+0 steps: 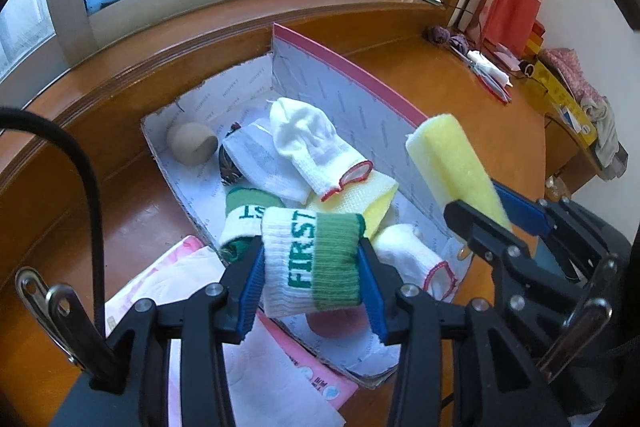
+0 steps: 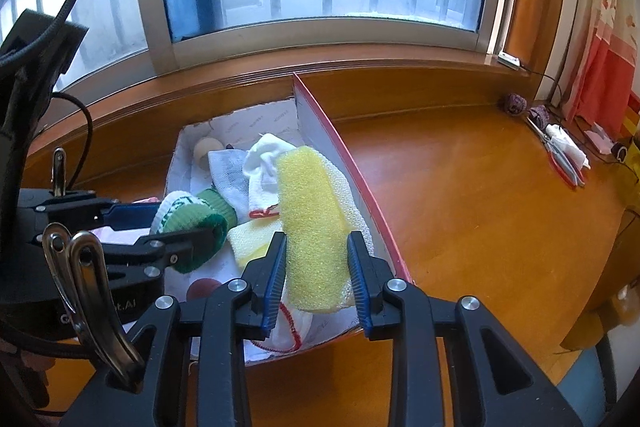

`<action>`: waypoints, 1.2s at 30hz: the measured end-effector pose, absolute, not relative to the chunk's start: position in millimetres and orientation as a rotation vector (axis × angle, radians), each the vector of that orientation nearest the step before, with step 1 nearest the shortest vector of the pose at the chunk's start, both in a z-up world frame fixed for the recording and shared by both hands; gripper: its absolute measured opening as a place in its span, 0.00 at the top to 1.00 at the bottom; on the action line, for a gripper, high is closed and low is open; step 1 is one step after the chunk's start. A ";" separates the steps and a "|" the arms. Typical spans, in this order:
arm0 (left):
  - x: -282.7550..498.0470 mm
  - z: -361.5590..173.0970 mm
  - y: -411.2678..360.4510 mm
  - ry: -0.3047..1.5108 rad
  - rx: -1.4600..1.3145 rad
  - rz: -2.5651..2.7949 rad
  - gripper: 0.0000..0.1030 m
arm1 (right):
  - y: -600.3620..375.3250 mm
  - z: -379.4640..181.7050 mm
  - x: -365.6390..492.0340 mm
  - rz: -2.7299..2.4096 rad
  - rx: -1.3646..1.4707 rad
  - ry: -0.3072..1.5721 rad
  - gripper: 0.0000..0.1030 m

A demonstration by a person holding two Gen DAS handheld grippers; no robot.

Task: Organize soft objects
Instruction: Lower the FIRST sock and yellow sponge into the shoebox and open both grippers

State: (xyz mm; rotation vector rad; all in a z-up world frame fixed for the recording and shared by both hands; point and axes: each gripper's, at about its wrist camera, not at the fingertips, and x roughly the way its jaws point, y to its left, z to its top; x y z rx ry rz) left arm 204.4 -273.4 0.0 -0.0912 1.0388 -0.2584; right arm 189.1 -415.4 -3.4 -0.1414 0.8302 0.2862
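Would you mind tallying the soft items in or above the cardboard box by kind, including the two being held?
Green-and-white FIRST sock cuffs: 2, one held, one in the box
White red-trimmed socks: 2
White-and-grey sock: 1
Yellow foam sponge block, held: 1
Yellow knitted cloth: 1
Total: 7

Black tool [image 1: 312, 275] frames, blue pads [image 2: 276, 281], silver screws, black cable.

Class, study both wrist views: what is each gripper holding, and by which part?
The left gripper clamps a rolled FIRST sock across its sides. The right gripper clamps a yellow sponge across its near end.
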 end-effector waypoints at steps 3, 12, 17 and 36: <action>205.0 -1.0 -274.0 1.044 -0.090 -0.257 0.49 | -416.4 -3.6 191.4 0.290 -0.129 0.831 0.60; 201.8 2.9 -270.6 1.032 -0.083 -0.238 0.45 | -419.9 2.7 189.5 0.307 -0.100 0.801 0.55; 199.2 6.1 -267.4 1.025 -0.089 -0.230 0.45 | -419.6 10.5 185.6 0.317 -0.092 0.772 0.53; 177.7 24.8 -265.5 0.982 -0.096 -0.225 0.45 | -419.3 18.0 159.1 0.300 -0.064 0.779 0.53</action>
